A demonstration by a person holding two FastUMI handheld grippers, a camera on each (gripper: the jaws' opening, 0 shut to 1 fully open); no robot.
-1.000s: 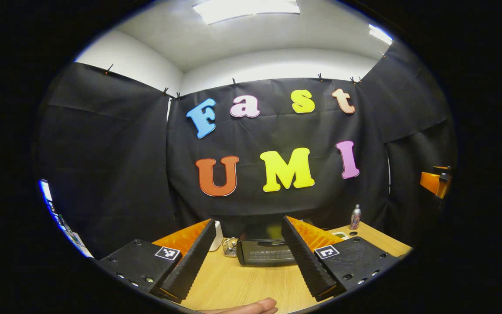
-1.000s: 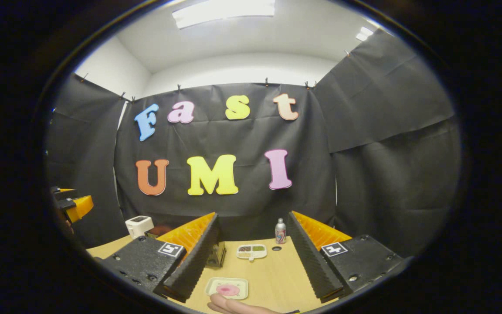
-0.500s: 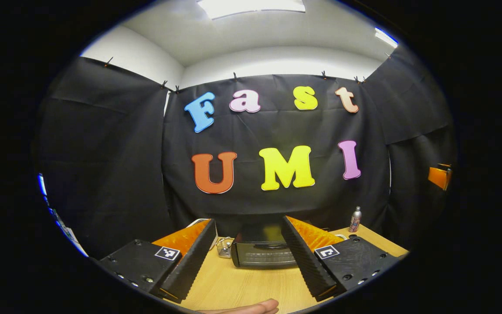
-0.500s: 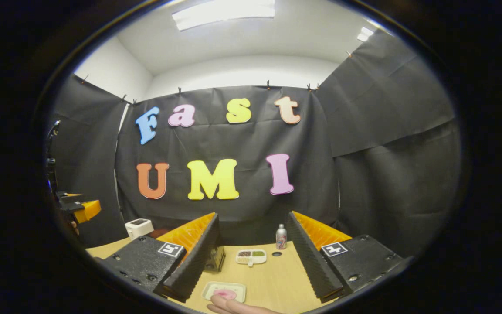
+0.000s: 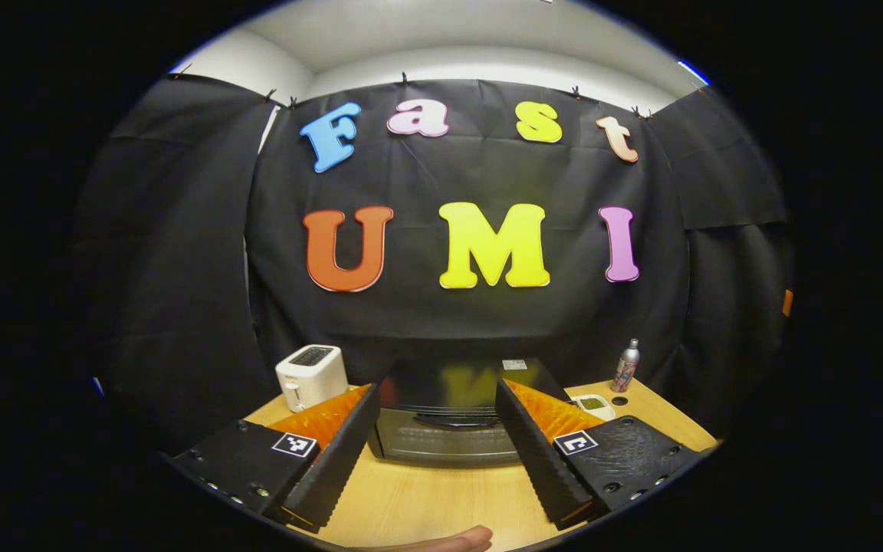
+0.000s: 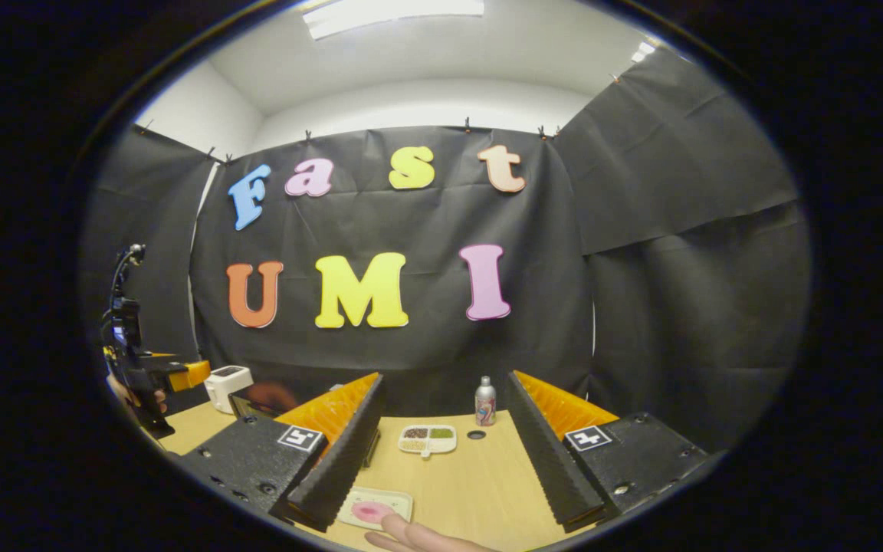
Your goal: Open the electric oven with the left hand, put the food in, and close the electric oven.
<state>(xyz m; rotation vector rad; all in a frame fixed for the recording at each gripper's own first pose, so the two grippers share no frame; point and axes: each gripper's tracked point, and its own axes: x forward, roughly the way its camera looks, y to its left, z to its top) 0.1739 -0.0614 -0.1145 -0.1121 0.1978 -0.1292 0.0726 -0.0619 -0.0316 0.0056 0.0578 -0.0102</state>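
Between the right gripper's point(image 6: 441, 460) spread fingers: a divided snack tray point(image 6: 427, 439), a bottle point(image 6: 484, 402), and nearest, a plate of pink food point(image 6: 373, 509).

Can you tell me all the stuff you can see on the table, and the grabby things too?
oven: one, black, door shut, middle of table
toaster: one, white, left of oven
can: one, silver, back of table
divided dish: one, white, near can
plate of food: one, pale with pink food, front edge
table: one, light wood
left gripper: one, black and orange, open before oven
right gripper: one, black and orange, open
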